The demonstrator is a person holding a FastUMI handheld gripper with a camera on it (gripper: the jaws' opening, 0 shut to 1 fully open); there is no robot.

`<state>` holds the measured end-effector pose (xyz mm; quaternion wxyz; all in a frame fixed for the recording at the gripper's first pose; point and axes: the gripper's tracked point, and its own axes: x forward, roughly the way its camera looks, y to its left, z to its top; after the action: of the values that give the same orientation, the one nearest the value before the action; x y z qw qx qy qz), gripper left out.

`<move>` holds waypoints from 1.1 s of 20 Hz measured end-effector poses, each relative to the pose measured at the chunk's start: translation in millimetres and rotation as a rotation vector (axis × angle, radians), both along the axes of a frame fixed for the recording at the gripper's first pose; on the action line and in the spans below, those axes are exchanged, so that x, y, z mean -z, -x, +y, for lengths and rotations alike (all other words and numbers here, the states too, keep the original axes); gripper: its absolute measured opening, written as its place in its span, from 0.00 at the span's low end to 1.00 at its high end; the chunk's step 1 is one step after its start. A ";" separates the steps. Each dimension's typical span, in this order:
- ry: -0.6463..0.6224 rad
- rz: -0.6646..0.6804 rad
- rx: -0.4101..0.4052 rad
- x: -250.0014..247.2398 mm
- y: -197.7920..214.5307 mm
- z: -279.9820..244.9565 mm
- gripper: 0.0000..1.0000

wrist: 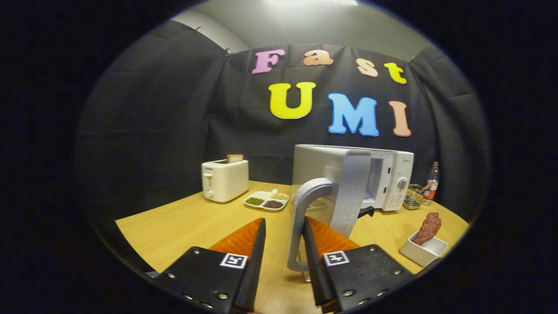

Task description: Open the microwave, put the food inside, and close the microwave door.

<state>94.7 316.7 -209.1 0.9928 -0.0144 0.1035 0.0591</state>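
A white microwave (394, 174) stands at the back of the wooden table (174, 226). Its door (353, 192) is swung out toward me, nearly edge-on, and the cavity behind it shows. The door's grey curved handle (296, 226) hangs between my fingers, close against the right finger and apart from the left one. My gripper (283, 220) is open around that handle. To the right of the fingers, a brown piece of food (429, 227) lies in a small white dish (425, 252) near the table's edge.
A white toaster (224, 179) with a slice of bread in it stands at the back left. Beside it is a divided plate (267, 200) of beans. A bottle (432, 182) and a metal rack (413, 198) sit right of the microwave.
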 end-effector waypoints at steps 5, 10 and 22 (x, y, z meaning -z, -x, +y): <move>-0.026 -0.083 -0.163 -44.9 43.7 -13.5 0.88; -0.001 -0.091 -0.245 -58.7 49.5 -67.9 0.88; -0.034 0.043 0.106 6.3 -5.8 -362.3 0.88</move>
<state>100.6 -45.5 -215.3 0.9922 0.0094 0.1244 0.0084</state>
